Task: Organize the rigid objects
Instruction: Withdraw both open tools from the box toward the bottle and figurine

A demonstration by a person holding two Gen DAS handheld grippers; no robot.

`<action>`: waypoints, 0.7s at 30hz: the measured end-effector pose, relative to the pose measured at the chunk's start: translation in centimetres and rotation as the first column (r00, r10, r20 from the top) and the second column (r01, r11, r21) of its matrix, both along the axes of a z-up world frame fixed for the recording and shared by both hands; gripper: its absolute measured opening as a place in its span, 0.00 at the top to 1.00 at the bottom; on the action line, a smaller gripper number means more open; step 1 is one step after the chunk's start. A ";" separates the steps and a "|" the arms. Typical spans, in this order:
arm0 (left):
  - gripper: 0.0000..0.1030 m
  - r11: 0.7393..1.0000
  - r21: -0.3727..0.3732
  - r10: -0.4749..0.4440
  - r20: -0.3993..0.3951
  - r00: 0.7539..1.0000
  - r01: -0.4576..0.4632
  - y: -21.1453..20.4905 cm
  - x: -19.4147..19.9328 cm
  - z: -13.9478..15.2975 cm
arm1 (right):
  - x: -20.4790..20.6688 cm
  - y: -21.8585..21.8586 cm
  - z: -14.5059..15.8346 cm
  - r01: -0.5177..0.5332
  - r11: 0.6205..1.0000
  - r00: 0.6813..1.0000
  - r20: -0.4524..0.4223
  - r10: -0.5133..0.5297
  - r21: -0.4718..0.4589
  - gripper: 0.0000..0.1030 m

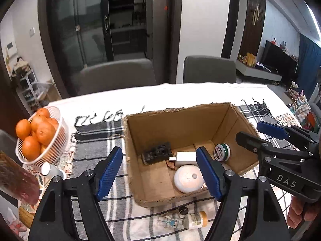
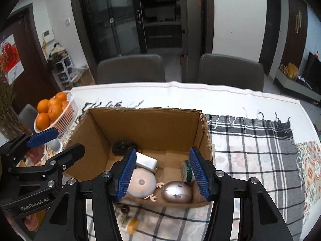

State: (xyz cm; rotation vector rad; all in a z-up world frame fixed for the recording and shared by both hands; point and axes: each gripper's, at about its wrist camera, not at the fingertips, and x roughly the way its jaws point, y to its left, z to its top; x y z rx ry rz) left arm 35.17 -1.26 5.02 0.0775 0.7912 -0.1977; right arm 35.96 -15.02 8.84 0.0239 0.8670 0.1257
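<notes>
Two grippers with ribbed blue pads on black plastic arms are held above an open corrugated cardboard box [image 2: 144, 128]; the left gripper [image 1: 159, 173] and the right gripper [image 2: 160, 173] both stand with jaws parted and nothing is clasped between them. Inside the box are gathered a smooth silver computer mouse [image 2: 176, 191], a round white disc-shaped device [image 2: 141, 182], a white rectangular charger [image 2: 146, 161], a green-and-white tin [image 2: 186, 171] lying on its side and a black blocky gadget [image 1: 156, 154]. In front of the box, on a fringed black, grey and white checked cloth [image 2: 250, 154], are seen a small yellow-capped bottle [image 1: 195, 220] lying flat and a little figurine keyring [image 1: 170, 222]. A white slatted plastic basket [image 1: 58, 140] of glossy oranges [image 1: 30, 148] is set at the left of the white-covered table [image 2: 200, 94]. Two grey padded chairs [image 2: 230, 70] and dark glass doors are seen beyond.
</notes>
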 end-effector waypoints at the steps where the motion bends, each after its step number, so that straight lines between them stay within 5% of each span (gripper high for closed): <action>1: 0.26 1.000 0.007 0.006 0.019 1.000 -0.006 0.2 -0.6 0.2 | -0.3 0.1 0.2 0.002 1.000 1.000 0.006 -0.002 0.001 0.44; 21: 0.20 0.994 0.023 0.097 0.222 0.970 -0.104 3.4 -9.8 1.5 | -9.2 2.0 2.1 0.101 0.995 0.972 0.212 -0.099 0.003 0.31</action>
